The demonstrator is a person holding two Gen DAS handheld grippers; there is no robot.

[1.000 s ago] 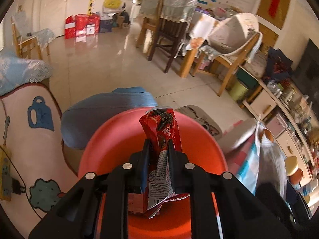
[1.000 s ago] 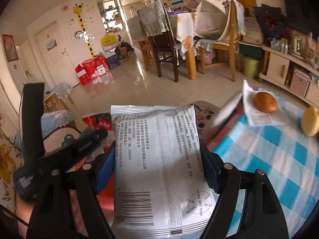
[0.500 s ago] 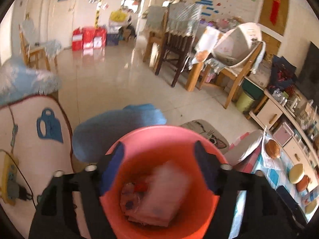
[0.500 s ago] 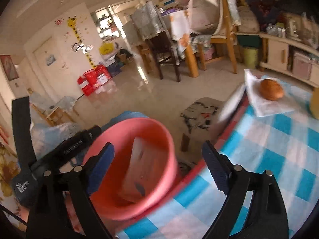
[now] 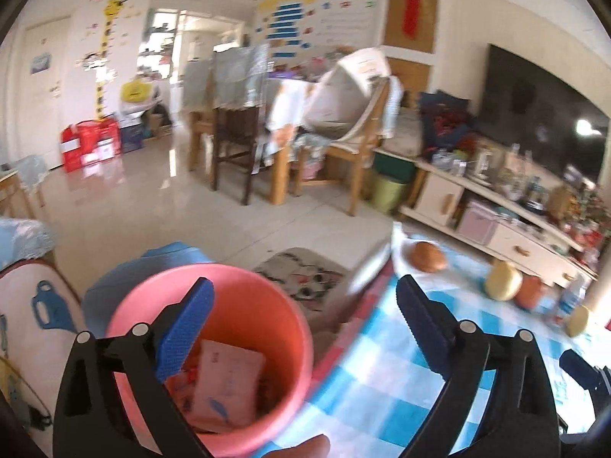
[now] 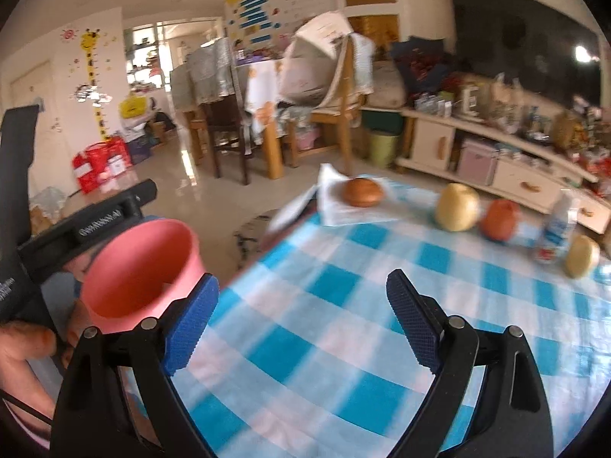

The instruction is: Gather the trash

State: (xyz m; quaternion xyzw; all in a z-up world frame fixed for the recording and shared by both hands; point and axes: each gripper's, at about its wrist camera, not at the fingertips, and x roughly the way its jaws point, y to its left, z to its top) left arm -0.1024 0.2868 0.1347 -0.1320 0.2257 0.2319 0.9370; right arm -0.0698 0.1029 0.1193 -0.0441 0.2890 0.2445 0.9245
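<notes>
Both wrappers dropped into pink bin (image 5: pixel 214 343); left gripper (image 5: pixel 301 332) and right gripper (image 6: pixel 301 328) just opened wide, empty. Next: sweep checked tablecloth (image 6: pixel 343 305), skipping fruit.

Little can be read. A white letter E (image 6: pixel 470 100) stands on the sideboard at the upper right of the right wrist view. White lettering on the black handle (image 6: pixel 100 221) at the left of that frame is too blurred to make out.
</notes>
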